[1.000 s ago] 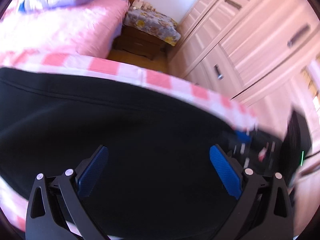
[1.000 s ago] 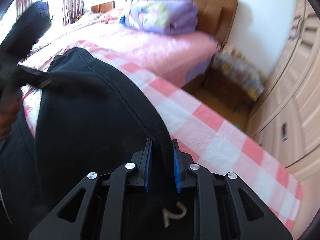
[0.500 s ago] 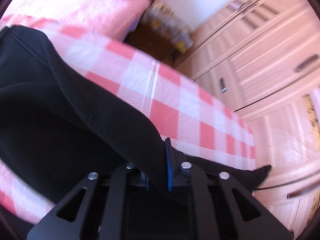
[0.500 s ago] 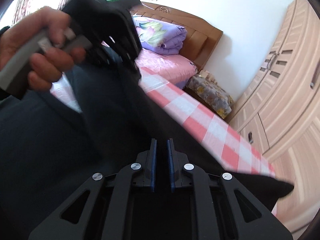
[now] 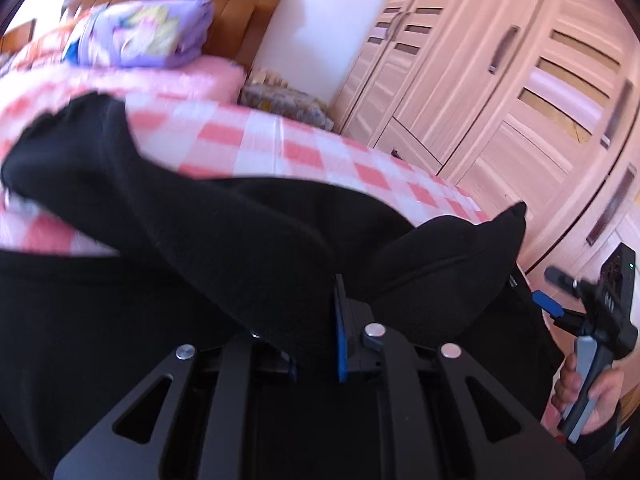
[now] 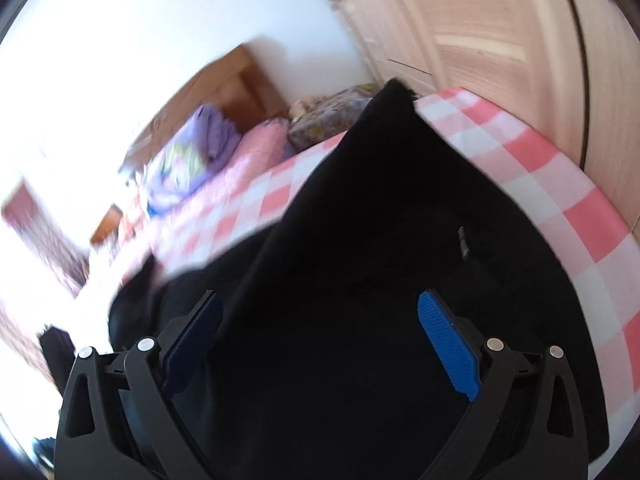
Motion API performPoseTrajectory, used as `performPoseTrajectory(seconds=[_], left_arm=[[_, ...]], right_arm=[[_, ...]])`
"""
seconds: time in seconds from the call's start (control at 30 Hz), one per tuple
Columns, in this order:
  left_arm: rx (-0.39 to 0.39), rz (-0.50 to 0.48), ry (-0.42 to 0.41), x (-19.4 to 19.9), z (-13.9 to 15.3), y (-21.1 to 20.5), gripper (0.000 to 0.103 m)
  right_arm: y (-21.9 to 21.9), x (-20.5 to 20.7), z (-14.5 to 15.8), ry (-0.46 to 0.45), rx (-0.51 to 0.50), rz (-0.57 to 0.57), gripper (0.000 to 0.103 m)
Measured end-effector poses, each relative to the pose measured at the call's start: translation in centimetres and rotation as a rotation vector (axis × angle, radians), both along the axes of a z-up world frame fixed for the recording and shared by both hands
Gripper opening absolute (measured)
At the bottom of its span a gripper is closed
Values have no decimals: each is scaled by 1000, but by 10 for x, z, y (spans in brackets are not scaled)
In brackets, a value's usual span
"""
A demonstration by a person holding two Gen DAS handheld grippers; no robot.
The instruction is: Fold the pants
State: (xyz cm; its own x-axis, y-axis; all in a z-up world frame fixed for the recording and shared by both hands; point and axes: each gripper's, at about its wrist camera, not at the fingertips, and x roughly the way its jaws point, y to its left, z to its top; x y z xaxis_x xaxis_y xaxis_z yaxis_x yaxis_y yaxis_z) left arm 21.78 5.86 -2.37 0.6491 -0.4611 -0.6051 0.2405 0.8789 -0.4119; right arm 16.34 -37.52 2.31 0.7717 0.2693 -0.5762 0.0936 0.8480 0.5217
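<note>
Black pants (image 5: 240,260) lie bunched on the bed's pink-and-white checked sheet (image 5: 300,148). My left gripper (image 5: 316,320) pinches a thick fold of the fabric between its blue pads. Its jaws are just beginning to ease open, with the cloth still pressed. A pointed corner of the pants (image 5: 516,216) sticks up to the right. My right gripper (image 6: 320,300) is opening wide above the pants (image 6: 380,220). The dark cloth lies under and between its pads, which do not press on it. A hand (image 5: 588,396) holds that gripper's handle at the right edge.
A pale wooden wardrobe (image 5: 500,100) runs along the right side of the bed. A cloth-covered nightstand (image 5: 288,100) stands by the wooden headboard (image 5: 240,12). A folded purple quilt (image 5: 140,36) lies at the head of the bed.
My left gripper went from wide open to shut on the pants and carried the fold across. My right gripper let go of the fabric, opened wide and rolled.
</note>
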Motion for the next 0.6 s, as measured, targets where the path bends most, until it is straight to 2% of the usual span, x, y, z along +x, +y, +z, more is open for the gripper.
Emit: performPoseTrajectory(seconds=[0.07, 0.1, 0.13, 0.17, 0.2, 0.23, 0.27, 0.3, 0.33, 0.37, 0.4, 0.43, 0.5, 0.53, 0.6], left_arm=[[-34, 8, 16, 1, -3, 6, 20], [-42, 14, 25, 2, -3, 7, 34], [-45, 21, 32, 1, -5, 9, 42], [-55, 28, 41, -3, -8, 14, 58], [-67, 34, 50, -2, -8, 16, 63], [-81, 38, 60, -3, -11, 20, 63], [-92, 44, 79, -1, -13, 25, 64], [-103, 49, 92, 1, -13, 27, 65], [-118, 51, 106, 2, -14, 32, 66], [-136, 52, 121, 2, -15, 37, 70], [-148, 55, 127, 2, -14, 42, 72], [-153, 58, 126, 1, -12, 48, 74], [-156, 74, 122, -2, -6, 57, 87], [-168, 86, 124, -3, -3, 62, 90], [-241, 94, 144, -1, 1, 74, 94]], right_arm=[[-2, 12, 6, 0, 35, -29, 96], [-2, 20, 9, 4, 55, -37, 96], [-1, 27, 10, 10, 67, -40, 96], [-1, 43, 9, 34, 76, -55, 96], [0, 55, 7, 57, 76, -73, 95], [1, 63, 4, 68, 68, -80, 91], [2, 70, -1, 74, 55, -84, 85], [5, 81, -4, 90, 21, -96, 64], [5, 86, -7, 104, 8, -107, 34], [4, 92, -12, 125, 6, -120, 24], [3, 90, -13, 125, 9, -137, 17], [2, 80, -9, 86, 18, -152, 16], [5, 53, 1, 15, 2, -170, 15], [3, 38, 5, -22, 12, -175, 15], [3, 7, 10, -79, 17, -185, 15]])
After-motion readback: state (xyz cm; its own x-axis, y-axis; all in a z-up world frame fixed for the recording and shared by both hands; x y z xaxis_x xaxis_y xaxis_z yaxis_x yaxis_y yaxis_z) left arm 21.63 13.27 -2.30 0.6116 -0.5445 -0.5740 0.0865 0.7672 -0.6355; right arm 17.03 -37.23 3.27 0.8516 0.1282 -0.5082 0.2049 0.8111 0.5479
